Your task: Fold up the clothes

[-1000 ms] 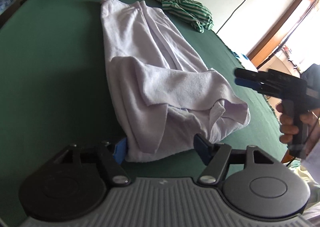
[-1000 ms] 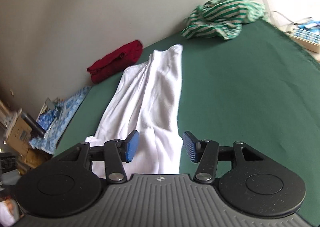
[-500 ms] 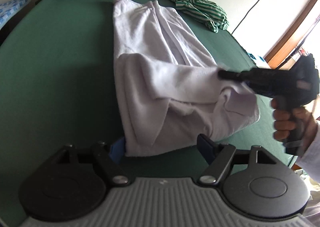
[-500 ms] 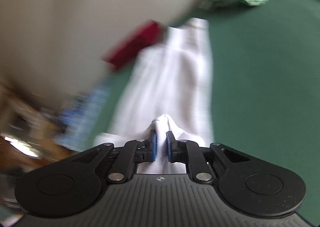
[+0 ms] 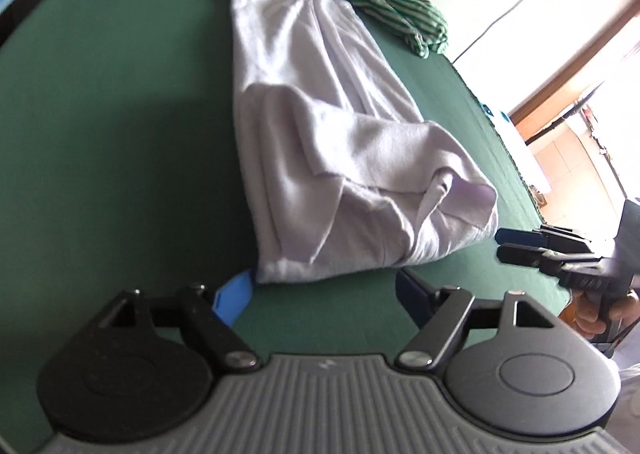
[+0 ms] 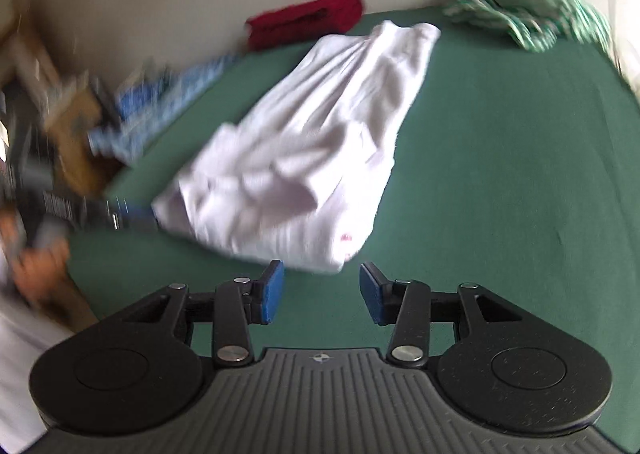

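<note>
Both grippers stand empty: the left gripper (image 5: pixel 324 294) spread wide at the near hem of the white garment (image 5: pixel 340 158), the right gripper (image 6: pixel 322 290) moderately parted just short of its corner. To fold cleanly, each should pinch one near corner and lift evenly. The garment, soft, creased knit, lies mid-frame, lengthwise on the matte green tabletop (image 5: pixel 120 114).

White garment (image 5: pixel 340 158) was soft matt fleecy cloth, table cover (image 5: pixel 120 134) matt green fabric, striped garment (image 5: pixel 396 6) thin knit, red garment (image 6: pixel 308 24) thick cloth, left gripper (image 5: pixel 324 294) matt black plastic, blue ribbed pads (image 6: pixel 272 290), shiny metal rivets.
</note>
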Action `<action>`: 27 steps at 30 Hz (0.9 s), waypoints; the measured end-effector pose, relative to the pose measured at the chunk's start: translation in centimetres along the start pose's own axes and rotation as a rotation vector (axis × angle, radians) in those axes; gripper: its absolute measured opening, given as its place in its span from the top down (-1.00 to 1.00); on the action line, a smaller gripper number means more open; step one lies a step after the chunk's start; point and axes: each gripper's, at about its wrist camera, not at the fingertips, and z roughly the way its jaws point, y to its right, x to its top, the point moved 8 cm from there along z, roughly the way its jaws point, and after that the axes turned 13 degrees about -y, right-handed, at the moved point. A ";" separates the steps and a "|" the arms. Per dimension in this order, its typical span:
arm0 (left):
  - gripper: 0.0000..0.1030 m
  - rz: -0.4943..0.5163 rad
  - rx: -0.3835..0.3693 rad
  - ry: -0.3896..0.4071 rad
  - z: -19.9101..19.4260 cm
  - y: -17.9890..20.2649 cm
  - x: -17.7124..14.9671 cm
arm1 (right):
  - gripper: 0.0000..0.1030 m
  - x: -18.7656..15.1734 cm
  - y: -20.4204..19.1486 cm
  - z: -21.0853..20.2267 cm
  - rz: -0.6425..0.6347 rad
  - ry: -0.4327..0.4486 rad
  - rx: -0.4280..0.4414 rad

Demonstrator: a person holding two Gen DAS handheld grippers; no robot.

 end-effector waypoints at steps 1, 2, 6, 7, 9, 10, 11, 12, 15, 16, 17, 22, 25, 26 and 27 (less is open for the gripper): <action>-0.53 0.022 0.014 0.005 0.2 0.2 0.2 | 0.12 0.0 -0.4 0.6 -0.031 0.009 -0.031; -0.47 0.044 0.029 0.010 0.4 0.4 0.4 | 0.13 0.2 -0.7 1.3 -0.052 0.021 -0.051; 0.09 0.080 0.064 0.061 0.8 0.3 1.1 | 0.33 1.0 -0.7 3.0 -0.062 0.073 -0.101; 0.23 0.083 0.072 0.072 0.8 0.2 1.2 | 0.50 1.2 -0.7 3.2 -0.051 0.084 -0.100; 0.39 0.073 0.070 0.085 0.7 -0.2 1.3 | 0.69 1.6 -0.7 3.1 -0.030 0.089 -0.086; 0.50 0.068 0.069 0.092 0.6 -0.3 1.3 | 0.74 1.6 -0.8 2.9 -0.031 0.088 -0.082; 0.63 0.060 0.064 0.098 0.4 -0.4 1.2 | 0.78 1.6 -0.9 2.6 -0.032 0.087 -0.078; 0.69 0.052 0.060 0.105 0.2 -0.4 1.1 | 0.79 1.6 -1.0 2.3 -0.032 0.086 -0.074; 0.83 0.055 0.041 0.135 -1.4 0.3 0.4 | 0.80 1.2 -1.6 0.7 -0.025 0.088 -0.057; 0.84 0.060 0.029 0.140 -2.0 0.6 0.0 | 0.80 1.0 -1.8 0.1 -0.025 0.083 -0.053; 0.84 0.064 0.019 0.140 -2.5 0.9 -0.6 | 0.81 0.7 -2.2 -0.4 -0.025 0.071 -0.044; 0.84 0.047 -0.017 0.098 -4.4 1.8 -4.5 | 0.81 -1.7 -4.4 -2.4 -0.023 -0.011 0.004; 0.85 -0.004 -0.037 0.046 -5.1 1.8 -6.8 | 0.81 -3.5 -5.9 -3.3 0.006 -0.081 0.059; 0.86 -0.022 -0.044 0.029 -5.3 1.7 -7.6 | 0.81 -4.0 -6.3 -3.6 0.017 -0.103 0.077; 0.86 -0.039 -0.050 0.016 -5.6 1.7 -8.1 | 0.81 -4.2 -6.6 -3.9 0.030 -0.118 0.094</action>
